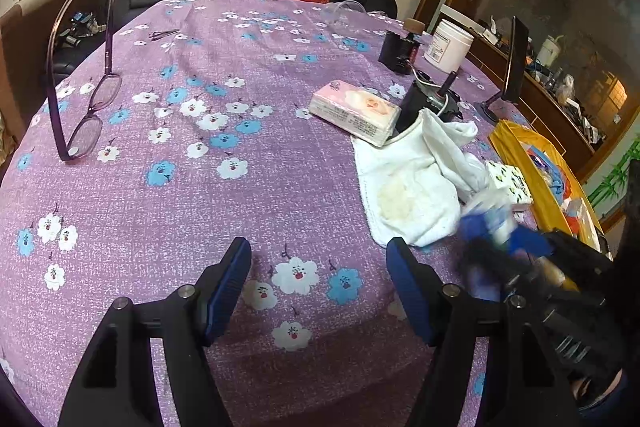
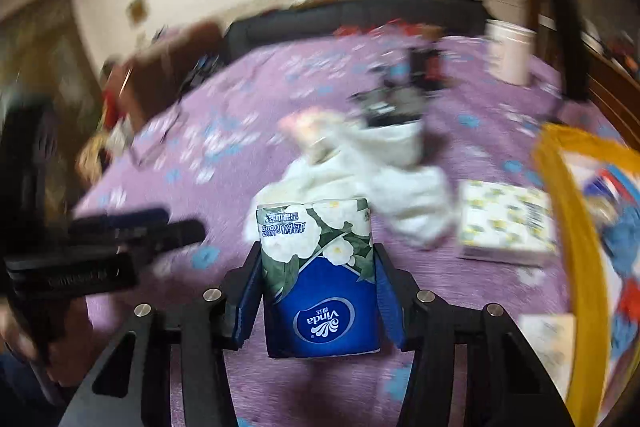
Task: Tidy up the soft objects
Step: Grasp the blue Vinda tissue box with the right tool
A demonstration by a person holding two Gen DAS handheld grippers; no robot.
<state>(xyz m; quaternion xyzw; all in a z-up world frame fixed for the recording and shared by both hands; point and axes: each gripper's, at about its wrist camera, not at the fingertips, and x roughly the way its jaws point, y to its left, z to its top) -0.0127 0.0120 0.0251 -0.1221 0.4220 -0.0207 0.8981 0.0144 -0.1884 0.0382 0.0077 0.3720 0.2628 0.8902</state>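
Nearest to us, the right gripper has its blue pads closed against the two sides of a tissue pack, blue at the bottom with white flowers on green above. The pack stands upright between the jaws, above the purple flowered tablecloth. The right wrist view is smeared with motion blur, so finer detail past the pack is lost.

Our left gripper hangs over bare cloth with its jaws wide apart and nothing between them. A broad stretch of open cloth lies ahead of it and to its left, the freest room on the table.

Just beyond the held pack lies a crumpled white towel, one edge flat on the cloth, the rest bunched. Touching its right side sits a small tissue box printed with pale flowers. Right of that box, at the table's right edge, rises the yellow rim of a basket with blue and red things inside; we cannot tell what they are.

Behind the towel a pink tissue pack lies flat, its near corner on the towel's edge. A pair of glasses stands far left, near that table edge. Farther back on the right stand a dark bottle and a white jar.
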